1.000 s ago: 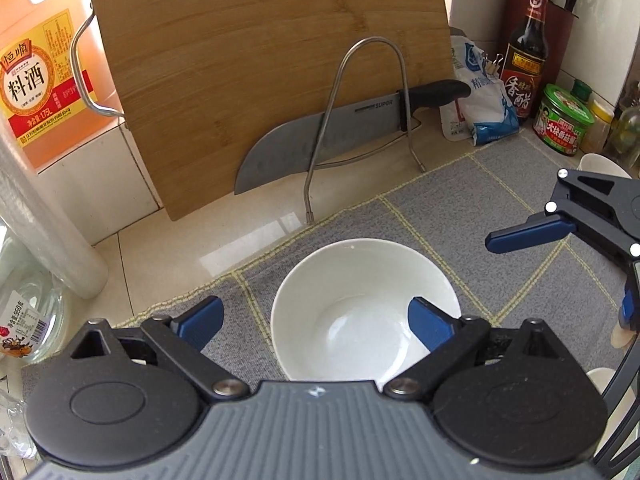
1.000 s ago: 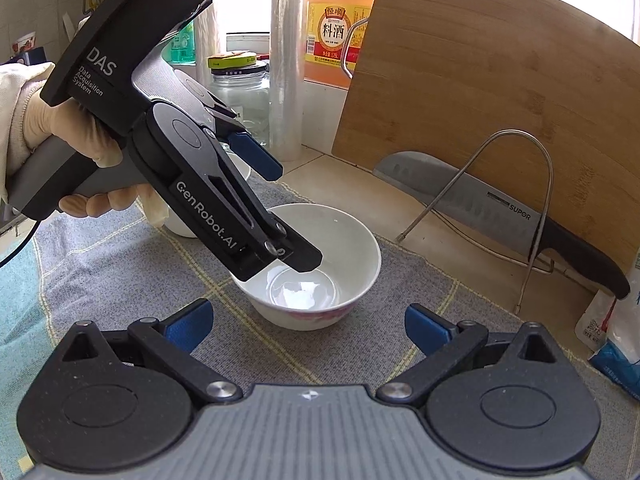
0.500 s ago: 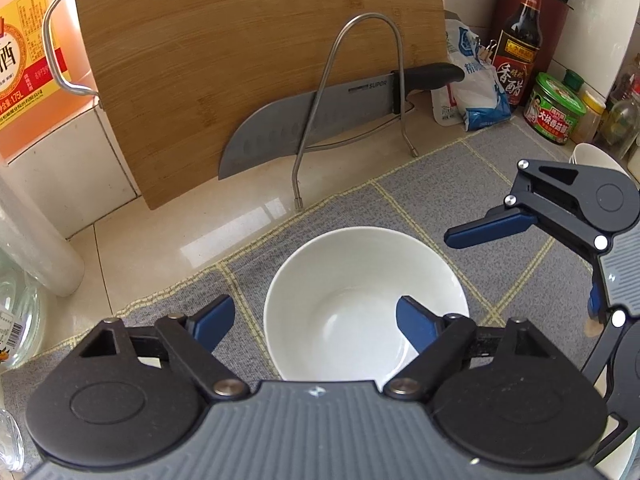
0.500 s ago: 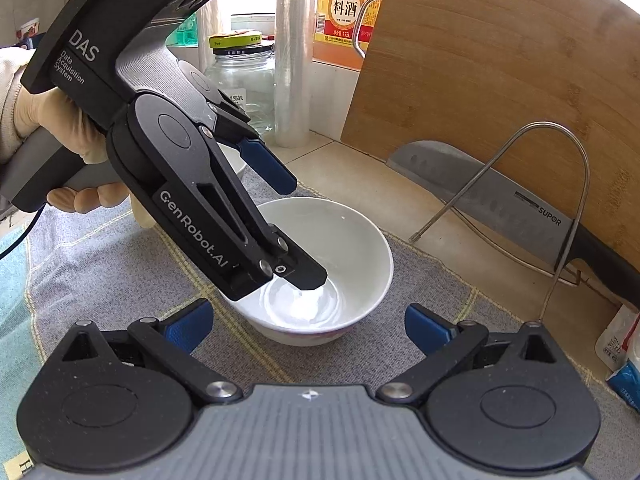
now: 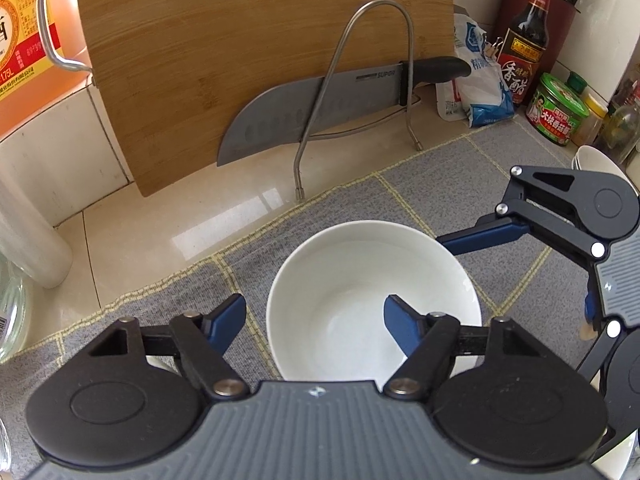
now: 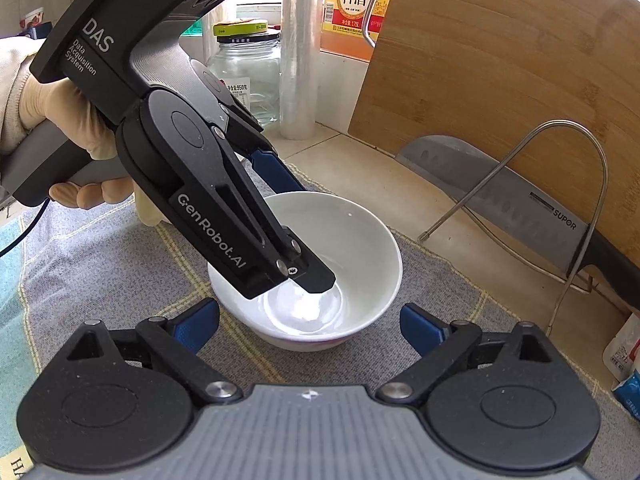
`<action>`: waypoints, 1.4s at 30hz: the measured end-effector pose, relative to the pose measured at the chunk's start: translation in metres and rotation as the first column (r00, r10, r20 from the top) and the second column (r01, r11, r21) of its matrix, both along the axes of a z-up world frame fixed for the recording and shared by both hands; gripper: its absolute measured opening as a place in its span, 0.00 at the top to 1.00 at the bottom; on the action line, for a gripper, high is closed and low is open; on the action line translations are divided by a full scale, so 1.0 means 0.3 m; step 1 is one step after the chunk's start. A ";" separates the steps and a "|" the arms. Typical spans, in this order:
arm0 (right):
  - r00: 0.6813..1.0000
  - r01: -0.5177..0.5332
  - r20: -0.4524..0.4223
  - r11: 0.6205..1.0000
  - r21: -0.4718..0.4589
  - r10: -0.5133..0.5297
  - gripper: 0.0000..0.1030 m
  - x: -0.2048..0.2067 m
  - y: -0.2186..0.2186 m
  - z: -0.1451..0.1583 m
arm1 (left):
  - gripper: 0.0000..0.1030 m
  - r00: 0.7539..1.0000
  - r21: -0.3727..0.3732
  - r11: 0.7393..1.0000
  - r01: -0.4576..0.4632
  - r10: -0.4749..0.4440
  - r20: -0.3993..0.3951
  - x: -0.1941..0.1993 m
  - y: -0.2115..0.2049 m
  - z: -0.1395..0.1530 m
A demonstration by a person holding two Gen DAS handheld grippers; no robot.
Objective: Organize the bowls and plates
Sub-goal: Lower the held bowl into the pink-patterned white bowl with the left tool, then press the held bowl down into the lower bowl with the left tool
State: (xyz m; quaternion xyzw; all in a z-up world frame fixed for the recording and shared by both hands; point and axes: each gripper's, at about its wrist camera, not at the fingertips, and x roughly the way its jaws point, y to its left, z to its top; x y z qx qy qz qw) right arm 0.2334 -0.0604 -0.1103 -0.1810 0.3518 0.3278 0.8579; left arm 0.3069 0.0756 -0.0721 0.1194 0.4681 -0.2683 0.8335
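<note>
Bowl: white bowl (image 5: 374, 300) is sitting upright on the grey checked mat (image 5: 448, 184), with pale countertop (image 5: 168, 232) beyond the mat's far edge.
Left gripper: left gripper (image 5: 316, 322) is straddling the bowl's near-left wall, one blue finger (image 5: 400, 326) hanging inside the bowl and the other outside, just beside the rim; its jaws are closing with the wall between them, and neither pad is pressing on it yet.
Right gripper: right gripper (image 6: 310, 326) is hovering low in front of the bowl, jaws closing, the blue fingertips standing to either side of the bowl's base and apart from it.
Hand: a gloved hand (image 6: 56, 120) is gripping the left gripper's handle.
Backdrop: a bamboo cutting board (image 5: 256, 60) is leaning against the wall, with a knife (image 5: 320, 108) lying along its foot behind a wire stand (image 5: 356, 80).
Corner: a dark vinegar bottle (image 5: 524, 44), a green-lidded jar (image 5: 558, 110) and a blue-and-white pouch (image 5: 480, 84) are crowding the far right.
Left side: an orange cooking-wine jug (image 6: 352, 4) and a glass jar (image 6: 248, 68) are standing by the wall.
</note>
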 end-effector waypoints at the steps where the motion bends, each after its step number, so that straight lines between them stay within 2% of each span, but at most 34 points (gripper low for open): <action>1: 1.000 -0.001 0.002 1.000 -0.002 0.001 0.09 -0.001 0.001 -0.001 | 0.28 1.000 -0.001 1.000 -0.002 0.002 -0.002 0.000 0.001 -0.001; 3: 1.000 -0.003 0.000 1.000 -0.002 0.003 0.11 -0.004 0.004 0.000 | 0.30 1.000 -0.005 1.000 -0.001 0.001 -0.009 0.001 0.003 -0.004; 5: 1.000 -0.002 0.001 1.000 0.003 0.002 0.13 -0.006 0.005 0.004 | 0.38 1.000 -0.008 1.000 0.001 -0.001 -0.018 0.001 0.004 -0.006; 11: 1.000 0.001 0.000 1.000 0.002 -0.001 0.14 -0.002 0.007 0.004 | 0.41 1.000 -0.020 1.000 0.010 -0.010 -0.021 0.000 0.002 -0.003; 26: 1.000 0.003 0.001 1.000 -0.010 -0.003 0.14 -0.019 0.008 0.025 | 0.42 1.000 -0.021 0.999 0.028 -0.028 -0.011 -0.027 -0.014 0.032; 42: 1.000 -0.001 0.012 0.999 0.033 0.001 0.14 -0.187 -0.074 0.173 | 0.42 0.998 -0.058 0.997 0.044 -0.042 0.047 -0.214 -0.059 0.196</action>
